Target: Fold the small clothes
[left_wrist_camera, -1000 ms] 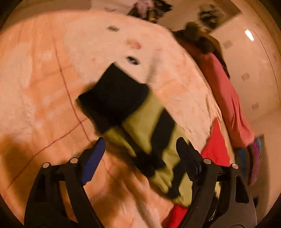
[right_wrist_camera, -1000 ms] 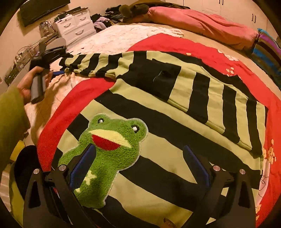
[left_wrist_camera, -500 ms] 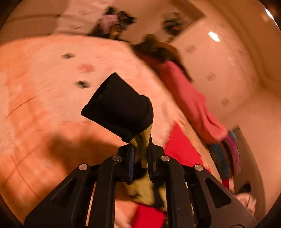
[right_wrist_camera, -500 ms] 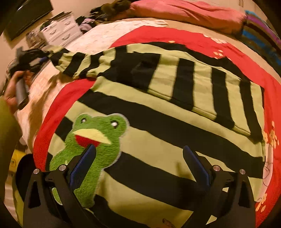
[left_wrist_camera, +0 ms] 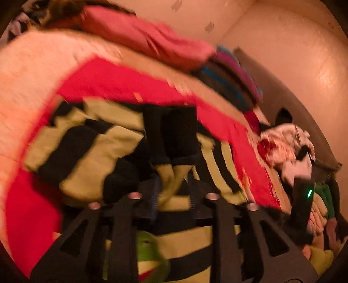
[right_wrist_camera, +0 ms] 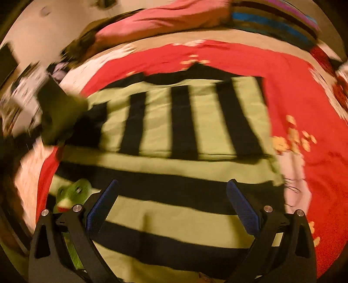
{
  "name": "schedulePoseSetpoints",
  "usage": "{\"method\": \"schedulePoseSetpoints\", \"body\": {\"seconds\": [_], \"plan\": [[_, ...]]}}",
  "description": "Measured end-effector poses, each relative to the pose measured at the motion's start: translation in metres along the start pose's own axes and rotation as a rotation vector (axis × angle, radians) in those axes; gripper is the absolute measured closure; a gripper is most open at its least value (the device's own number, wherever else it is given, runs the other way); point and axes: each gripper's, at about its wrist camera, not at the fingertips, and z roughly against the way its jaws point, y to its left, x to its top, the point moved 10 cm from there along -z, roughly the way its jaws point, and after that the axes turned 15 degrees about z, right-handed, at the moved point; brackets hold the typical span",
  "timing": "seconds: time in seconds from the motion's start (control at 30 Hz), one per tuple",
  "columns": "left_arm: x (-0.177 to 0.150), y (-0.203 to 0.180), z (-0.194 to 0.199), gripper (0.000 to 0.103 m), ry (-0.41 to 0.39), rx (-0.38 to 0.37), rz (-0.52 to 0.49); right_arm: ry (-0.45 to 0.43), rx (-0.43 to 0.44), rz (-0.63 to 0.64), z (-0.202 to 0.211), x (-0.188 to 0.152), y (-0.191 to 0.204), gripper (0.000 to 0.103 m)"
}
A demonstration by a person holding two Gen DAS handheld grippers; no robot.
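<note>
pinching the striped sleeve (left_wrist_camera: 174,174), the left gripper (left_wrist_camera: 173,196) is closed; the right gripper (right_wrist_camera: 173,203) gapes wide, holding nothing.

one striped sweater (right_wrist_camera: 187,174), one frog patch (right_wrist_camera: 74,193), one red blanket (right_wrist_camera: 304,104), one pink pillow (left_wrist_camera: 148,37), two claws

1. The red blanket (right_wrist_camera: 293,91) lies bare to the right of the striped sweater (right_wrist_camera: 184,122).
2. The pink pillow (right_wrist_camera: 165,19) and striped pillow (right_wrist_camera: 276,21) block the bed's far edge.
3. A clothes heap (left_wrist_camera: 289,148) crowds the far right corner.
</note>
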Motion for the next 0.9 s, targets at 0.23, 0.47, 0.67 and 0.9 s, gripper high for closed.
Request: {"method": "schedulePoseSetpoints", "body": {"seconds": [0.23, 0.47, 0.67, 0.9], "plan": [[-0.013, -0.005, 0.016, 0.046, -0.032, 0.006, -0.053, -0.047, 0.048, 0.0, 0.009, 0.004, -0.015, 0.004], [0.018, 0.049, 0.061, 0.046, -0.155, 0.144, 0.029, -0.072, 0.285, 0.255, 0.004, 0.001, 0.06, 0.005], [0.012, 0.035, 0.015, 0.046, -0.008, 0.127, -0.026, -0.039, 0.304, 0.452, -0.02, -0.008, 0.107, 0.026], [0.015, 0.04, -0.046, 0.046, 0.146, 0.125, 0.04, -0.08, 0.348, 0.502, -0.036, 0.006, 0.13, 0.045]]}}
